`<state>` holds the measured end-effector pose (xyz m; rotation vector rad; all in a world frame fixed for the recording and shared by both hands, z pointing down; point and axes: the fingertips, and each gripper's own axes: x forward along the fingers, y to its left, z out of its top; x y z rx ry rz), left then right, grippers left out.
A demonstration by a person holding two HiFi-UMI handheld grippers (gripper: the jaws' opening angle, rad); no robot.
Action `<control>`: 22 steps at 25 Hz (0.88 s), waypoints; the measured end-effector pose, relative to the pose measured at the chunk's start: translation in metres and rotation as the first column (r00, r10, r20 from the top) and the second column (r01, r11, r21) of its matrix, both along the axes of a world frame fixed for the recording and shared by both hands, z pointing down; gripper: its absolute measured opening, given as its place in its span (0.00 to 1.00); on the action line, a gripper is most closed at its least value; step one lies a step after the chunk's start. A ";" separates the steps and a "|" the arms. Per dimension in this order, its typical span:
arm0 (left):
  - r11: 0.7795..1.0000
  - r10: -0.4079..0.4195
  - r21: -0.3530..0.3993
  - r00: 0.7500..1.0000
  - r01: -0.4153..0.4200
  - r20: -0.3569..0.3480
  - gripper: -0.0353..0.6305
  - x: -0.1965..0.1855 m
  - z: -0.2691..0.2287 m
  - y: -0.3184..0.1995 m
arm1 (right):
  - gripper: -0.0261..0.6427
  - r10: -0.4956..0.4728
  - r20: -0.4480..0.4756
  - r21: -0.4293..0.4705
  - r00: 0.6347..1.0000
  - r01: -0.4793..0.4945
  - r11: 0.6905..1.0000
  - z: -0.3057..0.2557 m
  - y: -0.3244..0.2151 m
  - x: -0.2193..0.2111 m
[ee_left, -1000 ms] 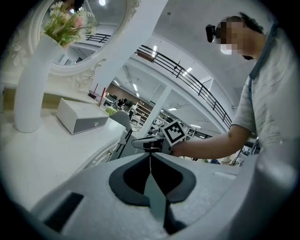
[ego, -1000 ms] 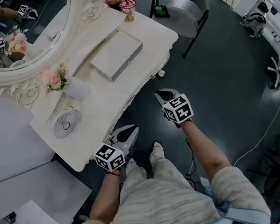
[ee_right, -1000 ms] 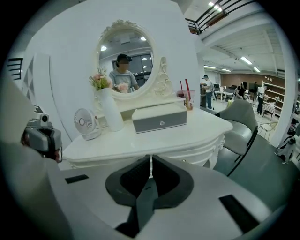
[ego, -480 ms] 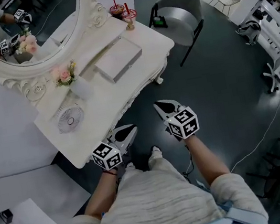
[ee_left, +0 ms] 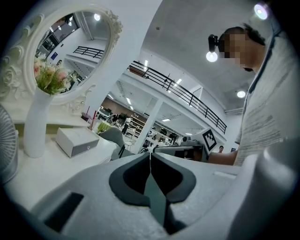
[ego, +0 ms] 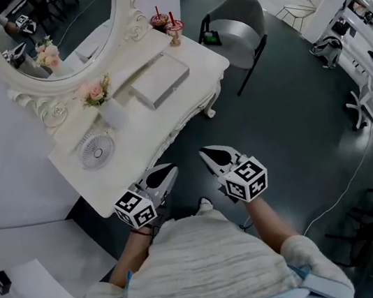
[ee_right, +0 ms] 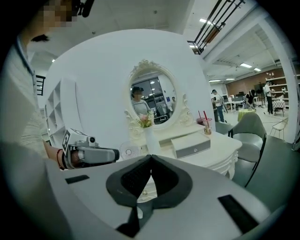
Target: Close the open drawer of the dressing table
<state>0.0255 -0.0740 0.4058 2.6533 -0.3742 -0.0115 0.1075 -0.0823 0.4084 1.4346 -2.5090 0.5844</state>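
You hold two tools, the left hand-held gripper [ego: 169, 173] and the right hand-held gripper [ego: 208, 154], both clenched on nothing, just off the counter's [ego: 136, 142] near edge. The one drawer [ee_right: 144, 191] sits pushed in under that edge, knob facing you. On the counter stand one fan [ego: 96, 151], one vase of flowers [ego: 111, 111], one white box [ego: 159, 80] and two cups [ego: 167, 26], with one mirror [ego: 57, 32] behind. One chair [ego: 239, 19] stands past the counter's far end. A second ago both tools were lower and closer to the counter's front

One dressing table [ego: 160, 121], one mirror [ego: 56, 28], one vase [ego: 113, 113], one fan [ego: 96, 151], one box [ego: 159, 80], two cups [ego: 159, 22] [ego: 174, 30]
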 end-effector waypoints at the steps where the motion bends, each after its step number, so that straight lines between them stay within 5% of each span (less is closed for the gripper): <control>1: 1.000 -0.001 0.004 1.000 0.001 -0.004 0.08 -0.003 -0.004 0.003 | 0.06 -0.005 0.011 0.006 1.000 0.005 1.000 -0.005 0.004 -0.005; 22: 0.999 -0.026 0.046 0.999 0.027 -0.025 0.08 -0.045 -0.036 0.035 | 0.05 -0.005 0.147 0.014 0.989 0.002 1.000 -0.038 0.054 -0.047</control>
